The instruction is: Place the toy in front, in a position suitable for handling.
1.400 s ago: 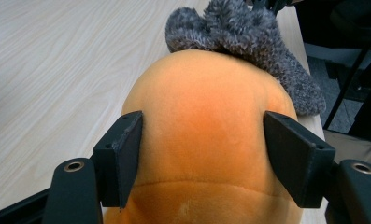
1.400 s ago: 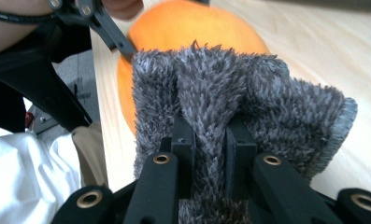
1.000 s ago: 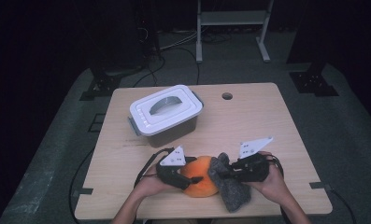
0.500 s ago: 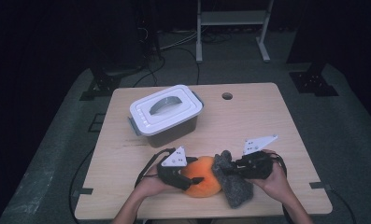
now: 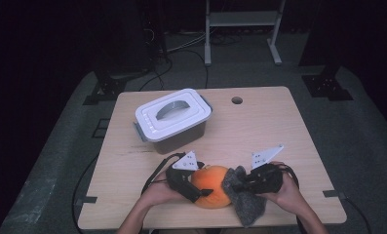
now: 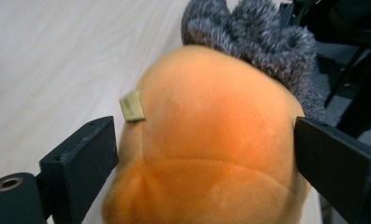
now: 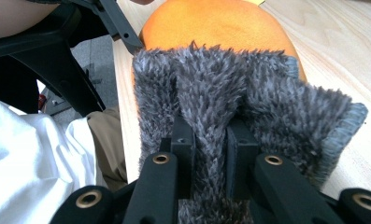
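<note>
A round orange plush (image 5: 210,187) lies at the table's near edge, and a grey furry cloth (image 5: 247,204) is draped against its right side. My left gripper (image 5: 198,187) reaches in from the left. In the left gripper view the orange plush (image 6: 211,140) sits between the jaws of the left gripper (image 6: 204,154). They have just been opening and no longer squeeze it. A small tan tag (image 6: 132,106) is sewn on the plush. My right gripper (image 7: 210,135) is shut on a fold of the grey cloth (image 7: 220,93), with the orange plush (image 7: 211,23) just behind.
A grey plastic box with a white handled lid (image 5: 174,117) stands shut at the table's back left. The wooden table (image 5: 279,131) has a small round hole (image 5: 237,100) near its far edge. Cables trail from both grippers off the near edge.
The left gripper's jaws stand wider around the orange plush than before. Both hands have barely shifted, and the right gripper keeps its hold on the grey cloth.
</note>
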A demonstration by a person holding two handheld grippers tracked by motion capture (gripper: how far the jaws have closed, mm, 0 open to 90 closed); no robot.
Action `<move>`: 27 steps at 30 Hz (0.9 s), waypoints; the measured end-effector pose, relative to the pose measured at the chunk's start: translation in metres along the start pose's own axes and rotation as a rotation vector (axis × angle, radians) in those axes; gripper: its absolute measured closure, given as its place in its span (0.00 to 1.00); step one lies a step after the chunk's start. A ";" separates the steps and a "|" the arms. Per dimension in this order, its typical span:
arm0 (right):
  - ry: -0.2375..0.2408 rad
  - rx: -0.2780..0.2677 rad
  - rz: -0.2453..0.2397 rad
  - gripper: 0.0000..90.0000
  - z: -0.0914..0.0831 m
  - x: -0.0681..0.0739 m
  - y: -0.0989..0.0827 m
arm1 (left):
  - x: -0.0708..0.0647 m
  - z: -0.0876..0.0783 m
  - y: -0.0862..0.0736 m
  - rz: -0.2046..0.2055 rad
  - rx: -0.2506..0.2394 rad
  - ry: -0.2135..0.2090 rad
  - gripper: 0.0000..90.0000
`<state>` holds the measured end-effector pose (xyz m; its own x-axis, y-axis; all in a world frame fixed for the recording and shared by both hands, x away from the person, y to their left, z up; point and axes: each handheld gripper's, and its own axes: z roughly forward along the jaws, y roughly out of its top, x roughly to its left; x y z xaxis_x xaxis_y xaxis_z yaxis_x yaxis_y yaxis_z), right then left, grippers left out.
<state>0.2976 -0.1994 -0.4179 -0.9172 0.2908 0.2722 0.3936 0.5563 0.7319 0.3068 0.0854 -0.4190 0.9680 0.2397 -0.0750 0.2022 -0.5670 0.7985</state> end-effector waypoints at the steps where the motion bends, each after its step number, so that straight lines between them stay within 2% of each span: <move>1: -0.002 -0.002 -0.001 0.85 -0.001 0.000 0.000 | -0.001 0.000 0.000 0.018 -0.005 0.009 0.16; 3: -0.009 -0.005 0.002 0.85 -0.004 0.000 0.001 | -0.003 -0.002 0.001 0.046 -0.009 0.024 0.25; 5: -0.028 -0.033 -0.003 0.85 -0.009 -0.001 0.004 | -0.006 -0.005 0.003 0.080 -0.031 0.052 0.32; 6: -0.040 -0.053 -0.003 0.85 -0.012 0.000 0.005 | -0.007 -0.005 0.004 0.101 -0.040 0.055 0.34; 8: -0.066 -0.097 0.002 0.85 -0.018 -0.001 0.009 | -0.012 -0.005 0.007 0.173 -0.052 0.069 0.36; 10: -0.095 -0.131 0.015 0.85 -0.023 -0.004 0.010 | -0.016 -0.003 0.009 0.207 -0.059 0.063 0.36; 11: -0.096 -0.140 0.029 0.85 -0.023 -0.006 0.010 | -0.016 -0.003 0.009 0.207 -0.059 0.063 0.35; 14: -0.080 -0.105 0.042 0.84 -0.016 -0.009 0.006 | -0.013 -0.001 0.009 0.164 -0.042 0.033 0.27; 18: -0.040 -0.068 0.024 0.84 -0.009 -0.005 0.005 | -0.008 0.001 0.008 0.070 -0.024 0.002 0.09; 21: -0.009 -0.047 0.013 0.84 -0.008 -0.001 0.004 | -0.005 0.004 0.005 0.027 0.000 -0.042 0.08; 22: -0.003 -0.044 0.011 0.84 -0.008 0.000 0.004 | -0.005 0.004 0.005 0.038 0.000 -0.051 0.13; 24: -0.007 -0.038 0.005 0.84 -0.010 0.002 0.005 | -0.010 0.001 0.006 0.103 -0.013 -0.011 0.26; 26: -0.024 -0.054 -0.001 0.85 -0.014 0.003 0.008 | -0.013 -0.002 0.009 0.152 -0.039 0.030 0.32; 27: -0.037 -0.062 -0.006 0.85 -0.016 0.003 0.010 | -0.015 -0.004 0.009 0.193 -0.051 0.059 0.34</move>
<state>0.2976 -0.2058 -0.3997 -0.9163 0.3167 0.2451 0.3823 0.5095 0.7709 0.2938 0.0795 -0.4083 0.9772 0.1773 0.1166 0.0045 -0.5668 0.8238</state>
